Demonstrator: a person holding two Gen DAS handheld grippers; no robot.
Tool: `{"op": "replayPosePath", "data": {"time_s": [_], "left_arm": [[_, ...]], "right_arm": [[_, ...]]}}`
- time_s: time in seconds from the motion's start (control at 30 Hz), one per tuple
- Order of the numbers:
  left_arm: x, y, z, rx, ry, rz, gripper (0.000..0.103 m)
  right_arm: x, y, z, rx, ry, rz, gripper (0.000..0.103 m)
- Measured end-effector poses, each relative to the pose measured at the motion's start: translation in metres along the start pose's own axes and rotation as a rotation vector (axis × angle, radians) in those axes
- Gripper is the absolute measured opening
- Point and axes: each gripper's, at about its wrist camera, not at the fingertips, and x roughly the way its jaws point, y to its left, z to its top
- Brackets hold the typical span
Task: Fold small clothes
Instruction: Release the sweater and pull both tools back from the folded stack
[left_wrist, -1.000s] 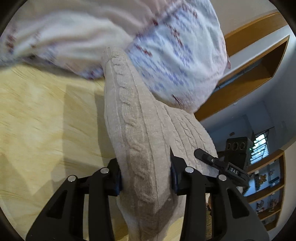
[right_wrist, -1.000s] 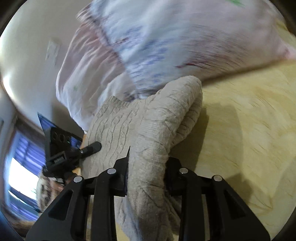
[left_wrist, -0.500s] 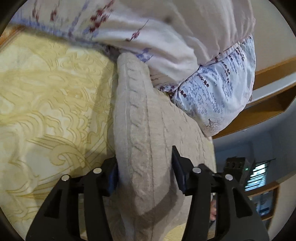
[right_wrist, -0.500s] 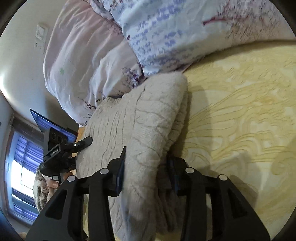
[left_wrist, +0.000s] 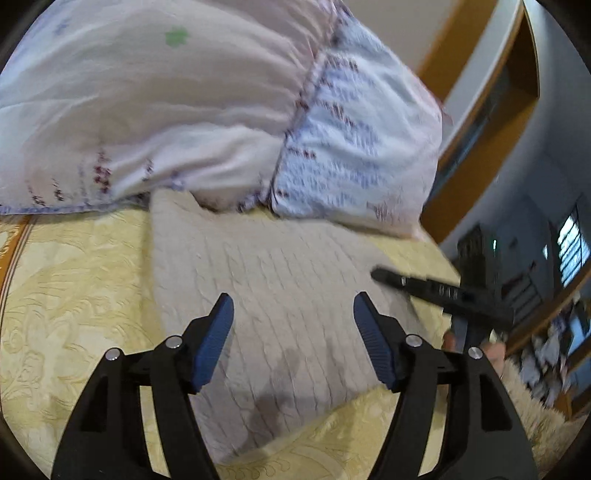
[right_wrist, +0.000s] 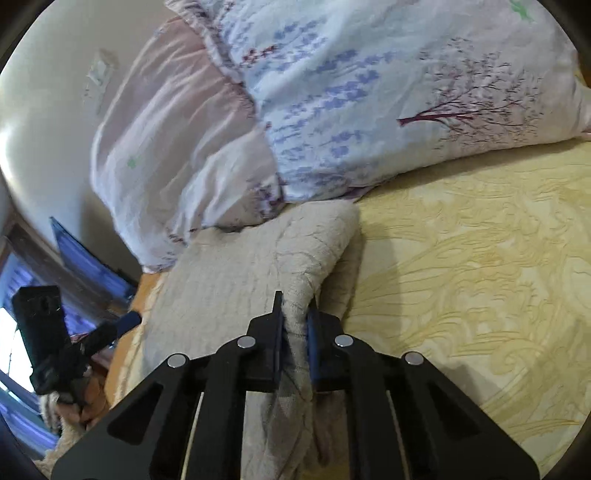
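A beige cable-knit sweater (left_wrist: 280, 288) lies folded flat on the yellow patterned bedspread (left_wrist: 66, 302), its far edge against the pillows. My left gripper (left_wrist: 291, 314) is open just above the sweater's near part and holds nothing. My right gripper (right_wrist: 295, 317) is shut on a raised fold at the sweater's (right_wrist: 236, 273) right edge. The right gripper also shows in the left wrist view (left_wrist: 443, 295) at the sweater's right side, and the left gripper shows in the right wrist view (right_wrist: 74, 339) at the far left.
Two floral pillows (left_wrist: 184, 110) (right_wrist: 369, 103) lie right behind the sweater. Bare bedspread (right_wrist: 480, 277) stretches to the right. A wooden headboard frame (left_wrist: 480, 129), wall shelves (left_wrist: 546, 295) and a window (right_wrist: 14, 332) stand beyond the bed's edge.
My left gripper has opened and let go of the sweater, which now lies flat on the bed. My right gripper has closed tighter on the sweater's edge fold.
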Motion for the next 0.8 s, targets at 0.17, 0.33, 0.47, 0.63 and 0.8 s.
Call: {"op": "replayPosePath", "data": {"time_s": [0.17, 0.33, 0.47, 0.63, 0.8], "left_arm": [[0.024, 0.0, -0.011, 0.021, 0.064, 0.071, 0.067], [0.033, -0.002, -0.012, 0.055, 0.06, 0.114, 0.071], [0.035, -0.004, -0.012, 0.061, 0.056, 0.122, 0.074], [0.037, -0.011, -0.012, 0.075, 0.045, 0.138, 0.079], [0.004, -0.02, -0.023, 0.071, -0.033, 0.157, 0.079]], "right_arm": [[0.01, -0.008, -0.003, 0.015, 0.028, -0.052, 0.011], [-0.015, 0.025, -0.01, -0.135, -0.055, -0.167, 0.03], [-0.037, 0.056, -0.029, -0.258, -0.105, -0.147, 0.03], [-0.008, 0.064, -0.049, -0.329, 0.028, -0.221, 0.03], [-0.012, 0.07, -0.054, -0.347, -0.024, -0.269, 0.034]]}}
